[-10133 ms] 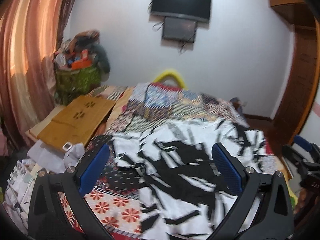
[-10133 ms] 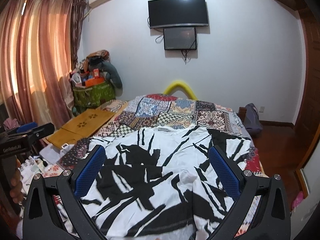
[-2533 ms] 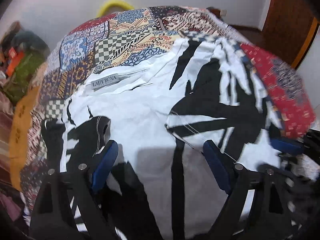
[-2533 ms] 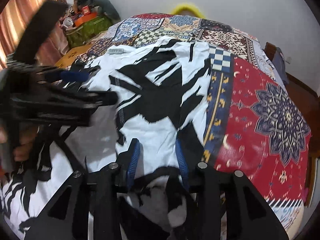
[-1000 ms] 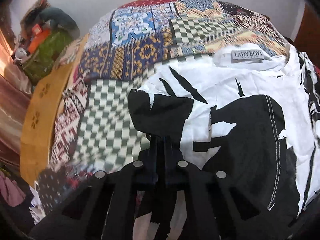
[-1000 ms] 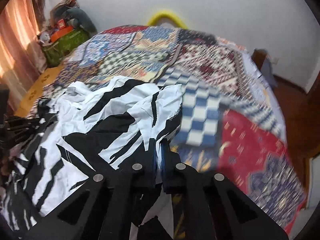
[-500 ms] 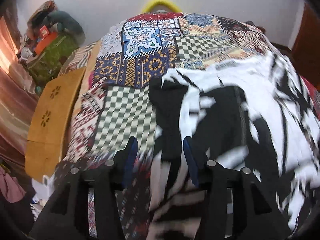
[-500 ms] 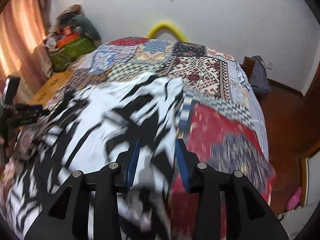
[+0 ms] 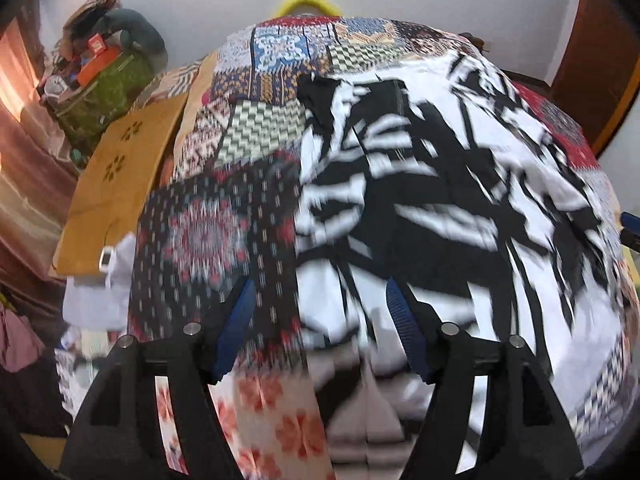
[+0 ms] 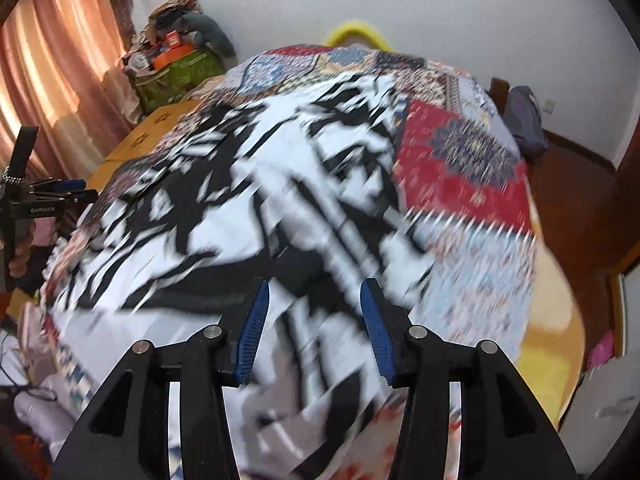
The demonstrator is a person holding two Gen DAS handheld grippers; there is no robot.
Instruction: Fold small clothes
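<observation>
— Shirt (image 9: 440,184) first: where does it lie?

— Spread over the patchwork bedspread (image 9: 208,236), a thin white top splashed with jagged black streaks. In the left wrist view it covers the right and middle of the bed, its left edge running straight down past a dark panel with a red medallion. Much of it is smeared by motion blur, so fine creases are hard to read.

— And the left gripper (image 9: 318,334)?

— It hangs low over the near edge of the cloth, its jaws spread wide with nothing between them. One blue ribbed pad (image 9: 236,330) sits over the dark bedspread panel, the other over the white fabric. The frame is matte black with silver bolts.

— The right gripper (image 10: 312,328)?

— Same build, jaws parted though a little narrower, poised above the near right part of the shirt (image 10: 248,200). Whether the tips touch the cloth, I cannot tell. From that side the left gripper (image 10: 60,190) shows at the far left edge, held in a hand (image 10: 20,248) beside the bed.

— What surrounds the bed?

— A flat tan wooden board (image 9: 120,184) with flower cut-outs along the left side, a green patterned bag (image 10: 176,76) heaped with clutter behind it, pinkish curtains (image 10: 60,60) catching light, a yellow curved thing (image 10: 354,30) at the far end against a white wall, and brown wood flooring (image 10: 576,184) to the right.
</observation>
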